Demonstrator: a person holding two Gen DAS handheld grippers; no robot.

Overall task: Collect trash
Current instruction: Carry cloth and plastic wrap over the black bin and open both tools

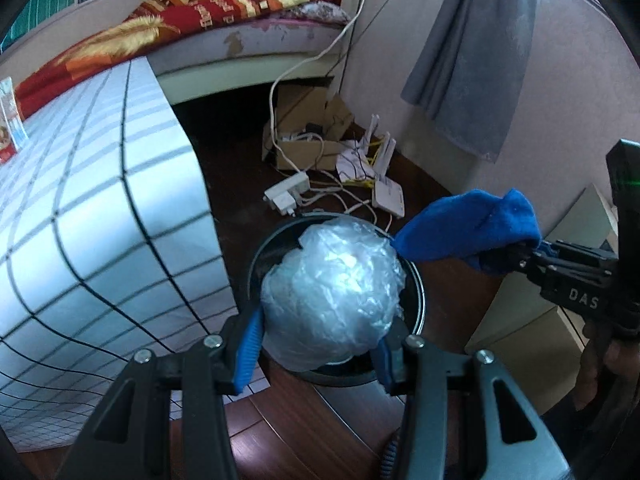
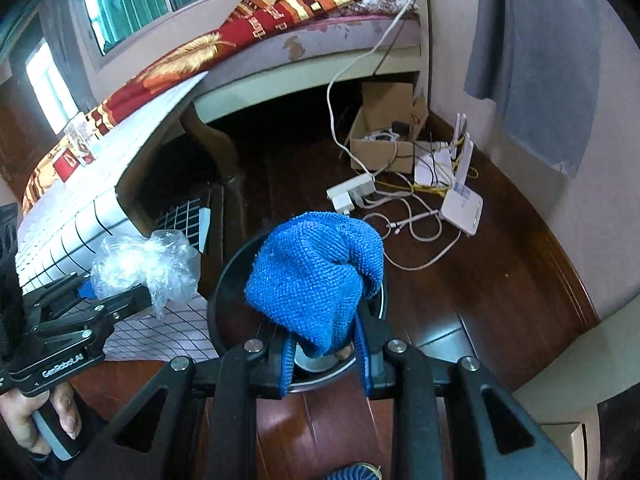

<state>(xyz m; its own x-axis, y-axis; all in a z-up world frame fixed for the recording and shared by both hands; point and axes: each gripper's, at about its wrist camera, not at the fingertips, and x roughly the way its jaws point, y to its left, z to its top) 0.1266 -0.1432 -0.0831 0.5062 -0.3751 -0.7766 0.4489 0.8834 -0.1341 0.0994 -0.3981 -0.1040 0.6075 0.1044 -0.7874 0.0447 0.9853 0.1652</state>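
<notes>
Now both loads hang over the bin.

My left hand-held gripper [image 1: 320,340] clamps the crumpled plastic wrap ball [image 1: 332,280] directly above the round black trash bin [image 1: 418,292] on the floor, so it lies straight below. My right hand-held gripper [image 2: 324,354] is closed on the blue cloth [image 2: 316,272], over the bin's right rim. To the left stands the counter [image 1: 80,208].

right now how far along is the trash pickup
Done: both pieces are picked up. In hand: the left tool grips a crumpled clear plastic bag, the right tool pinches a blue cloth, both above the round black bin on the floor. Left: neither has been let go into the bin.
</notes>
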